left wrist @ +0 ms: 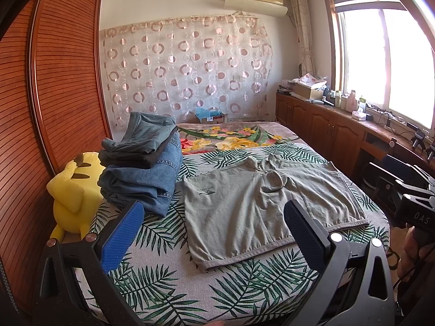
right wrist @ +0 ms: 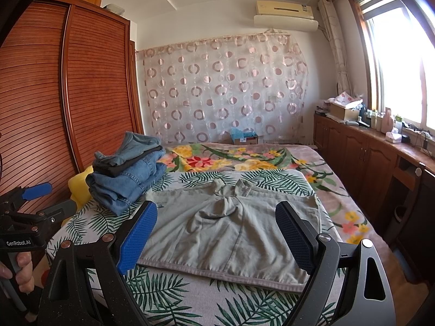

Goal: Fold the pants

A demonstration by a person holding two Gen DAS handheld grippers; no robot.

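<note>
A pair of grey-green shorts [left wrist: 261,206] lies spread flat on the leaf-print bed cover [left wrist: 217,288], waistband toward me, a loose flap bunched at the middle. It also shows in the right wrist view [right wrist: 233,233]. My left gripper [left wrist: 214,217] is open and empty, held above the near edge of the bed, short of the shorts. My right gripper [right wrist: 217,225] is open and empty, held above the near hem of the shorts. The right gripper's body [left wrist: 407,190] shows at the right edge of the left wrist view; the left gripper's body [right wrist: 30,212] shows at the left of the right wrist view.
A stack of folded jeans [left wrist: 144,168] sits on the bed's left, also in the right wrist view [right wrist: 127,176]. A yellow plush toy [left wrist: 73,195] leans by the wooden wardrobe [left wrist: 54,81]. A floral blanket [left wrist: 231,135] covers the far bed. Cluttered cabinets [left wrist: 326,125] line the window wall.
</note>
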